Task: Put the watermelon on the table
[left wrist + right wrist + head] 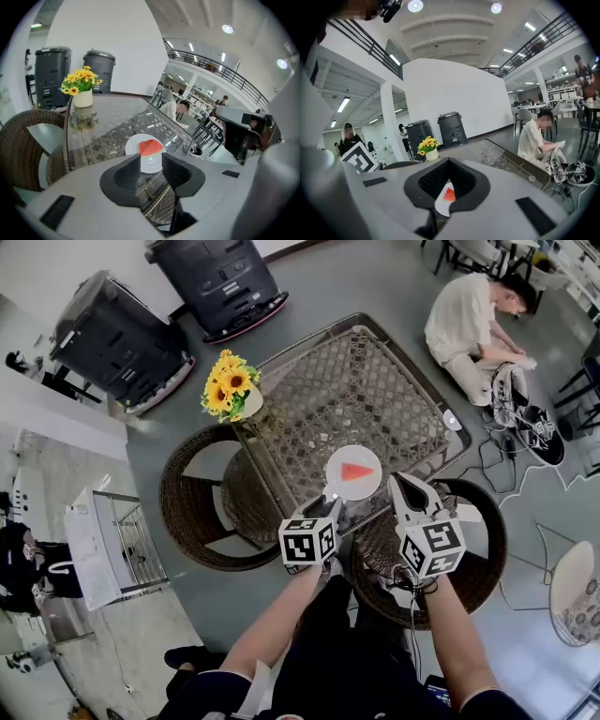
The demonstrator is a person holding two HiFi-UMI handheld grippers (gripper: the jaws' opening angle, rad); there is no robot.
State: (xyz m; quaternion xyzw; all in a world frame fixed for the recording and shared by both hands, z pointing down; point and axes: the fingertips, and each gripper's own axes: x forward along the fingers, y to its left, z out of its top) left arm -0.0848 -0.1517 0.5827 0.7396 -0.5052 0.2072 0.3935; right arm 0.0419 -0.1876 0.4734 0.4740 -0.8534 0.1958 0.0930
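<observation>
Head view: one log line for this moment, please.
red watermelon slice on round white plate | plate on glass-topped wicker table | left gripper open at plate rim | right gripper open, empty

Head camera steeply above my table (pixel 375 381), both claw cameras low at its near edge facing far, all sharing the plate (pixel 339 486).

The left gripper (pixel 151 160) has its jaws apart just before the white plate (pixel 133 145), which bears the watermelon slice (pixel 151 147).
</observation>
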